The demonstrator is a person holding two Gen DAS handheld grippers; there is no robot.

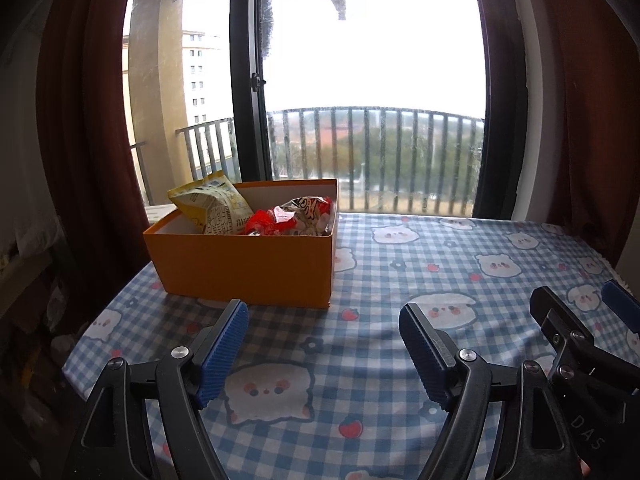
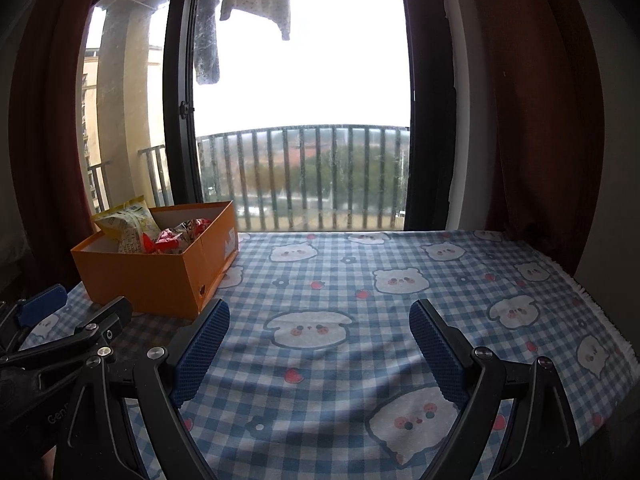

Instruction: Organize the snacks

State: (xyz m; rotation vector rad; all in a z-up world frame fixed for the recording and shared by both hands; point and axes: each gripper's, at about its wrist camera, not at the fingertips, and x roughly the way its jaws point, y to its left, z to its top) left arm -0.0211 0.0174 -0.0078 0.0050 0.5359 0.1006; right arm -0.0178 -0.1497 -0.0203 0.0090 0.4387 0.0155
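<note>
An orange box (image 1: 244, 272) stands on the table's far left, also in the right wrist view (image 2: 148, 276). Inside it lie a yellow snack bag (image 1: 212, 206), red packets (image 1: 264, 222) and a red-and-white bag (image 1: 308, 212); the yellow bag (image 2: 128, 228) and red packets (image 2: 168, 240) show in the right view too. My left gripper (image 1: 324, 344) is open and empty, in front of the box over the cloth. My right gripper (image 2: 320, 344) is open and empty, to the right of the box. Each gripper shows at the edge of the other's view.
The table carries a blue checked cloth with white animal faces (image 2: 360, 280). Behind it is a glass balcony door (image 1: 360, 120) with a railing, framed by dark red curtains (image 1: 80, 120). The cloth's right edge (image 2: 608, 308) drops off.
</note>
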